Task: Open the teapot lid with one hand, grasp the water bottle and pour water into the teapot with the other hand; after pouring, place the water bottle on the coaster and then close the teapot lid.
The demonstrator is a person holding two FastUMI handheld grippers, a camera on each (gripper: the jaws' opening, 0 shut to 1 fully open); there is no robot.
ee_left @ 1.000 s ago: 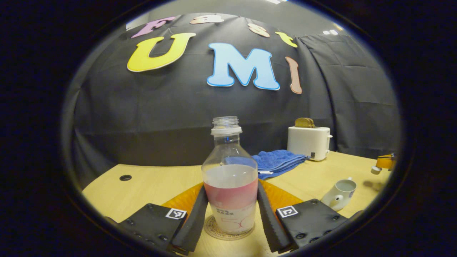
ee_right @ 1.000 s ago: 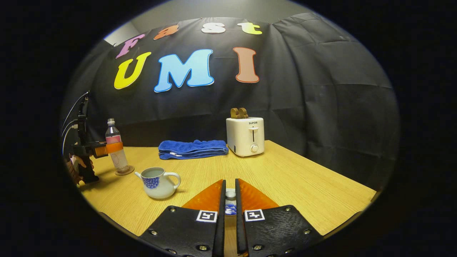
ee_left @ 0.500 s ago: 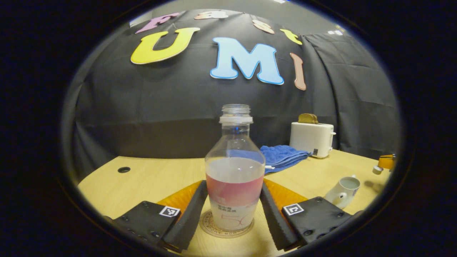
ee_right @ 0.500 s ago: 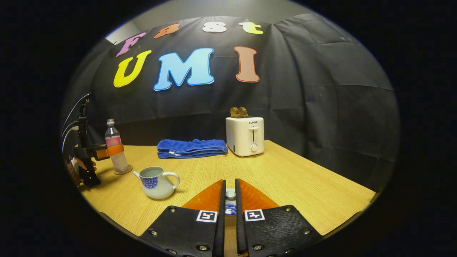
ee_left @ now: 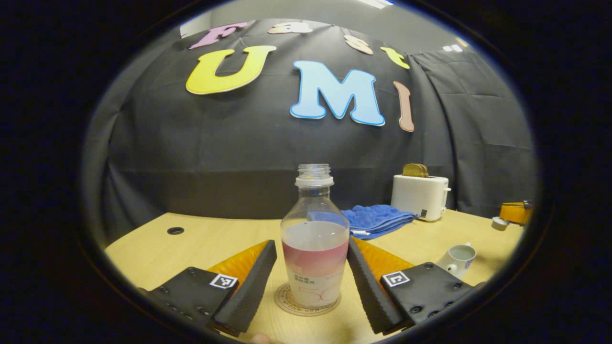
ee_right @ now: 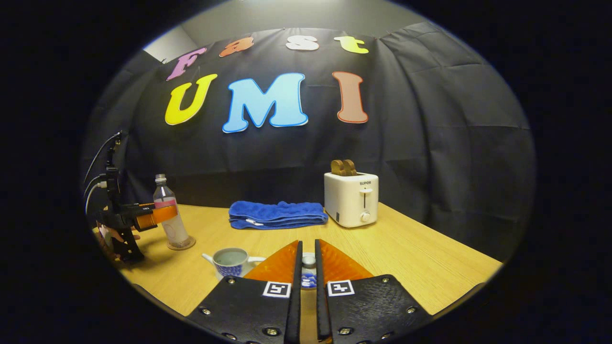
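Note:
The uncapped water bottle (ee_left: 314,258), about half full, stands upright on the round coaster (ee_left: 287,303). My left gripper (ee_left: 311,244) is open with a finger on each side of the bottle; there is a gap on the left side. From the right gripper view, the bottle (ee_right: 169,220) on its coaster (ee_right: 181,244) and the left gripper (ee_right: 150,219) stand at far left. My right gripper (ee_right: 308,248) is shut on the teapot lid (ee_right: 309,276). The white teapot (ee_right: 231,261) with a blue pattern stands open with water in it, just left of these fingers. It is also in the left gripper view, the teapot (ee_left: 456,260) at lower right.
A folded blue towel (ee_right: 277,215) and a white toaster (ee_right: 351,199) holding toast stand at the back of the wooden table (ee_right: 406,253). A round cable hole (ee_left: 175,231) lies at the table's far left. A hand (ee_right: 112,236) holds the left gripper.
My left gripper's fingers have spread off the bottle, which stays on the coaster. The right gripper, still holding the lid, has shifted so that the teapot lies closer to its fingers.

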